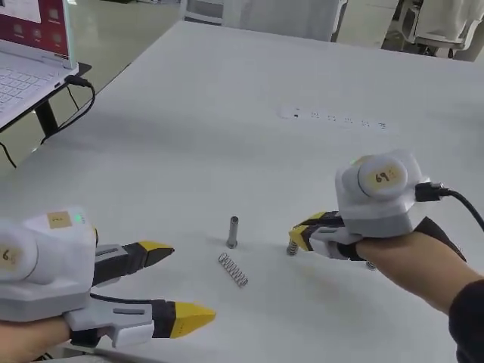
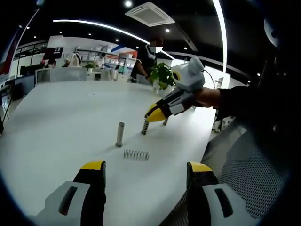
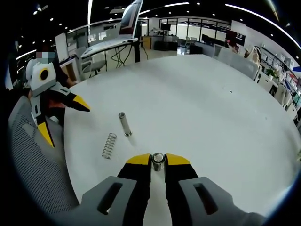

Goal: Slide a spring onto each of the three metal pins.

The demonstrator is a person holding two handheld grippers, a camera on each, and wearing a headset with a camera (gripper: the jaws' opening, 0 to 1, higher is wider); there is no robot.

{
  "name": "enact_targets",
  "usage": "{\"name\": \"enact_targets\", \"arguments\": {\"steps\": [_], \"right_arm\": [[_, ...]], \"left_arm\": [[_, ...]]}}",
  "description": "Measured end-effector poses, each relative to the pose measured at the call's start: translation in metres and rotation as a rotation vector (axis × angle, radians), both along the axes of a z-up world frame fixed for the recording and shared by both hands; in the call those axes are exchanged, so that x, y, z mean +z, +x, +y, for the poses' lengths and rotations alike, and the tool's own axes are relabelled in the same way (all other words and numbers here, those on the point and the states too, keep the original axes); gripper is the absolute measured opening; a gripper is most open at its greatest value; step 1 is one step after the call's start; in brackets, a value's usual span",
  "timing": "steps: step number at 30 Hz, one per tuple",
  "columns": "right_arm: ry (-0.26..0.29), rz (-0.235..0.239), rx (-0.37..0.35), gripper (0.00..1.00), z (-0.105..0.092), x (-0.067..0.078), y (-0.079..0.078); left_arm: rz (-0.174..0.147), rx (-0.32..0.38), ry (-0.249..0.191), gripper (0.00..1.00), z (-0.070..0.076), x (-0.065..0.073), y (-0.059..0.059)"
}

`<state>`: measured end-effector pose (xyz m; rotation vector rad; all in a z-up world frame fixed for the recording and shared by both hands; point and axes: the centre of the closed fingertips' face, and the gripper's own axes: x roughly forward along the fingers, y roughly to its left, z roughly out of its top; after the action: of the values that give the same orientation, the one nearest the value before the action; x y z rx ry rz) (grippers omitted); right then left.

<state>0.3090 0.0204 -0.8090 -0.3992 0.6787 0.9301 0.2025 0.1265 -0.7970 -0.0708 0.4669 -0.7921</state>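
A bare metal pin [image 1: 233,231] stands upright on the white table [image 1: 227,136], with a loose spring [image 1: 233,269] lying just in front of it. To the right, my right gripper [image 1: 296,239] is shut on a second spring [image 1: 292,248] that stands upright on the table; its round top [image 3: 158,161] shows between the jaws. Another pin [image 1: 370,265] peeks out under the right hand. My left gripper [image 1: 178,281] hovers open and empty at the near left, short of the loose spring [image 2: 136,154] and the bare pin [image 2: 120,134].
An open laptop [image 1: 23,53] on a stand with a black cable [image 1: 79,98] sits at the far left. A white power strip [image 1: 336,117] lies further back on the table. The right forearm [image 1: 423,272] crosses the near right corner.
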Motion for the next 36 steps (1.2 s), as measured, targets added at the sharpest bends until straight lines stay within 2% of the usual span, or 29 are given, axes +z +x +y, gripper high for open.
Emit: {"name": "enact_targets", "arguments": {"steps": [12,21,28,36], "right_arm": [[-0.03,-0.008,0.004,0.14,-0.004,-0.002,-0.003],[-0.048,0.012,-0.023,0.15,-0.014,-0.002,-0.008],[-0.056,0.03,-0.025,0.15,-0.019,-0.003,-0.019],[-0.077,0.07,0.001,0.15,-0.021,-0.012,-0.036]], "left_arm": [[0.0,0.001,0.001,0.65,0.0,0.0,0.0],[0.0,0.0,0.0,0.66,-0.001,0.001,-0.001],[-0.001,-0.001,-0.001,0.66,-0.001,0.001,-0.001],[-0.002,-0.002,0.0,0.66,-0.002,0.001,-0.001]]}}
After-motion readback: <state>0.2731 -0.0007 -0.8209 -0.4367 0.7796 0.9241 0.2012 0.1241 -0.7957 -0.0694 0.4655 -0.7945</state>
